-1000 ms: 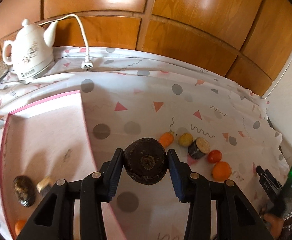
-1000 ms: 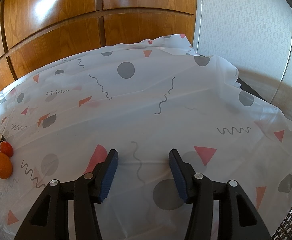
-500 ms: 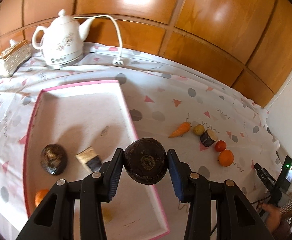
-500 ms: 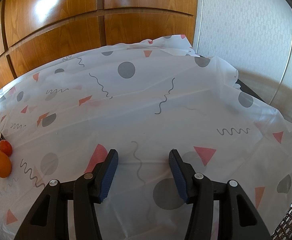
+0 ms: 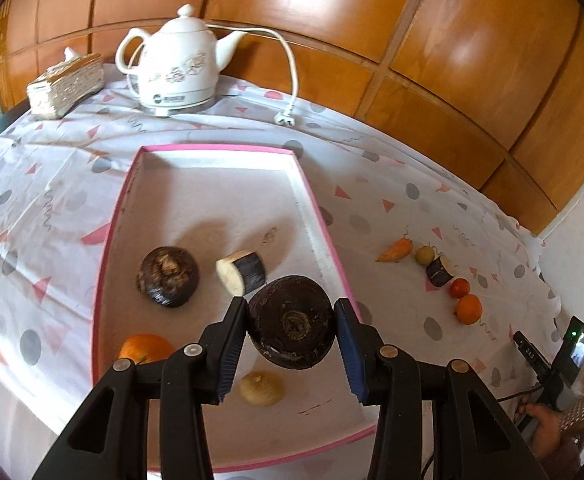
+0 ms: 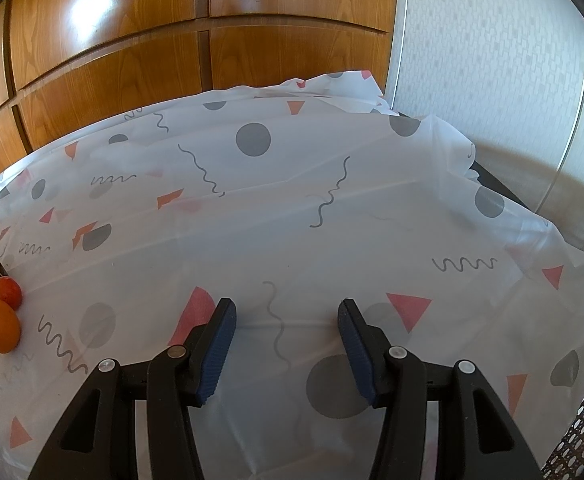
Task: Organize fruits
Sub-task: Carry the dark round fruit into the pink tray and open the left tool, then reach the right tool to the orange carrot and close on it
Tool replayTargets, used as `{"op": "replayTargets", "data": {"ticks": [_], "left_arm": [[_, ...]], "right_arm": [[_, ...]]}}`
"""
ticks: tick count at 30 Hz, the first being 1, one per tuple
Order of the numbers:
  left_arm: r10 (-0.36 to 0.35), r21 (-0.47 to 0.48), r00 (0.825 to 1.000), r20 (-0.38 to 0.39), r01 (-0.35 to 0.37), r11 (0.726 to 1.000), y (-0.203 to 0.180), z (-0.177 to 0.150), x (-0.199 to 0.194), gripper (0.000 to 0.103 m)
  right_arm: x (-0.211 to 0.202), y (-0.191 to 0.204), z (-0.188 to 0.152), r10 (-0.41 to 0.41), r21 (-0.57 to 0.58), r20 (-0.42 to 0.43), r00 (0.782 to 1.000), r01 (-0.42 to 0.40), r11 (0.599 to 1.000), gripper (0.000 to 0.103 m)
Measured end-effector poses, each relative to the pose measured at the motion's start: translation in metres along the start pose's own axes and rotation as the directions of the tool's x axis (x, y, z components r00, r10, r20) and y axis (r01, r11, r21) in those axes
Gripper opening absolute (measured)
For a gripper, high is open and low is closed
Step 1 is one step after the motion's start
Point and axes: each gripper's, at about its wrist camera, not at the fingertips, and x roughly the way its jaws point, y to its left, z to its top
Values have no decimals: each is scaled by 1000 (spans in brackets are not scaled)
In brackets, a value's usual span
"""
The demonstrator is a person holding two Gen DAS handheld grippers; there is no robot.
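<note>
Left tongs [image 5: 292,322] clenched on a dark round fruit [image 5: 292,320], held above the pink-rimmed tray [image 5: 324,224], over its right side. In the tray: another dark fruit [image 5: 167,276], an eggplant piece [image 5: 241,272], an orange [image 5: 145,348]. Right tongs [image 6: 287,320] released, nothing between them, over bare desk [image 6: 332,200].

You can see a small dark logo on the base of the white kettle [image 5: 173,70] at the far left, but its letters are too small to read. Nothing else carries readable text.
</note>
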Motion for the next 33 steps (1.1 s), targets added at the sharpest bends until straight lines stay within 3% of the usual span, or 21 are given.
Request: {"op": "replayTargets", "data": {"ticks": [11,33], "left_arm": [[3,-131,999,-45,-9,991,48,-15,4,45],[-9,-114,1000,-18,7,994,47,-21,8,48]], "right_arm": [[-1,2,3,-9,-9,-28,1000,8,1000,54],[-4,11,12,27,-29,-89,996,-30,999,54]]}}
